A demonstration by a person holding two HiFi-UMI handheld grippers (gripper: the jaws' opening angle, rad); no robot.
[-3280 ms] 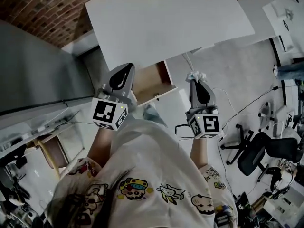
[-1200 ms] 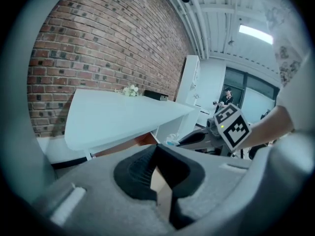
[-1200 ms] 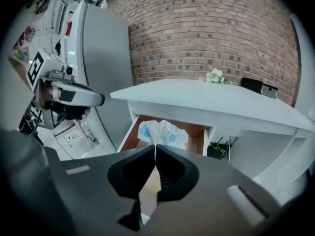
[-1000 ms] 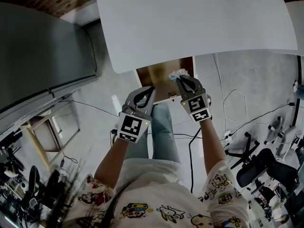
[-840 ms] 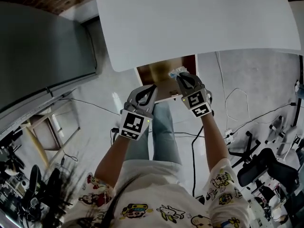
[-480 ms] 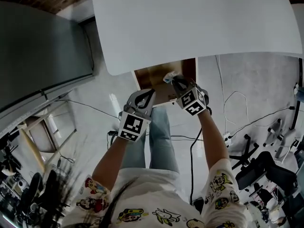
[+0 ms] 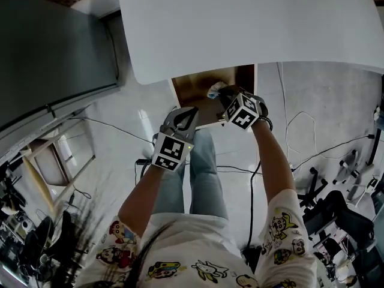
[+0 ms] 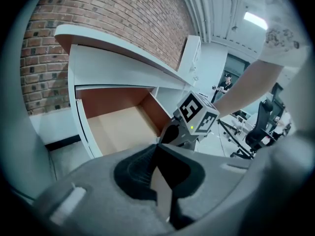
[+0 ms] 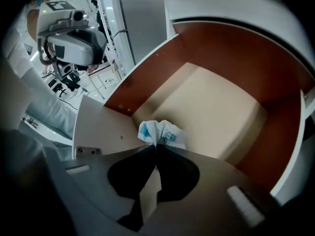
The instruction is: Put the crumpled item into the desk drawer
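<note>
Presently, your right gripper (image 9: 156, 145) has its jaws closing hard together on a fold of the crumpled item (image 9: 160, 133); the white and blue wad bunches out just beyond the jaw tips, pinched and off the drawer floor. Directly ahead of those jaws lies the open desk drawer (image 9: 211, 107), its pale floor bare; the drawer's near wall sits just below and to the left of the tips, so the item hangs at the near edge of the drawer opening. From the head view, the drawer stands pulled out from under the white desk top (image 7: 240, 23), with the right jaws over its near right part. Your left gripper (image 8: 156, 146) has its jaws pressed together with nothing between them; the open drawer lies ahead and to the left of its tips, and the right gripper's marker cube (image 8: 197, 116) shows just ahead and to the right; the two grippers are near each other but apart.
</note>
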